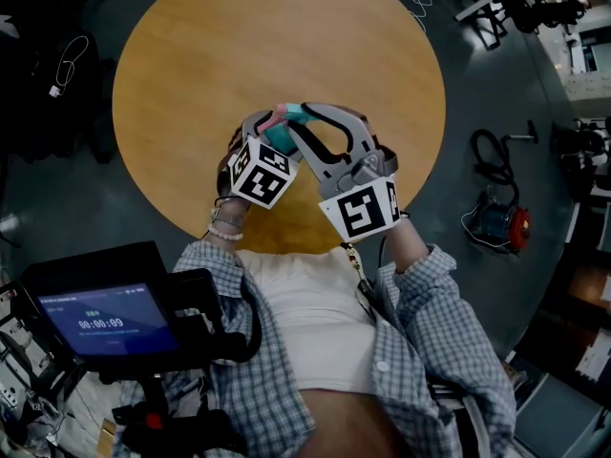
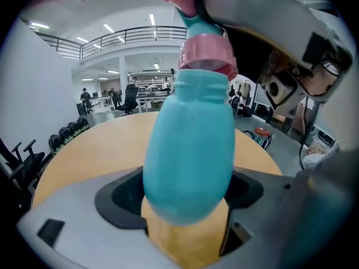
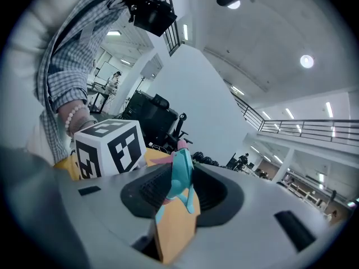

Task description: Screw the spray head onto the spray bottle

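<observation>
Teal plastic fills the left gripper view: the spray bottle (image 2: 190, 150) sits right between the jaws of the left gripper (image 2: 185, 198), which are closed on its lower body, with the wooden tabletop (image 1: 239, 46) visible beneath. The bottle's long axis runs up and away from those jaws, leaning a touch to the right, neck on top. On that neck sits the pink collar (image 2: 206, 52) of the spray head (image 3: 180, 175). The right gripper (image 3: 182, 192) comes in from above and to the right, jaws part-way apart and clamped on the head's narrow teal body.

From the head view both grippers meet over the near edge of the tabletop, in front of the person's chest, bottle and head held up between them.

Everything turns on one line here: the collar's axis has to match the neck's axis. It looks seated and roughly in line, though I can't tell how far the thread has caught. My read is that the right hand does the twisting while the left holds the bottle steady.
</observation>
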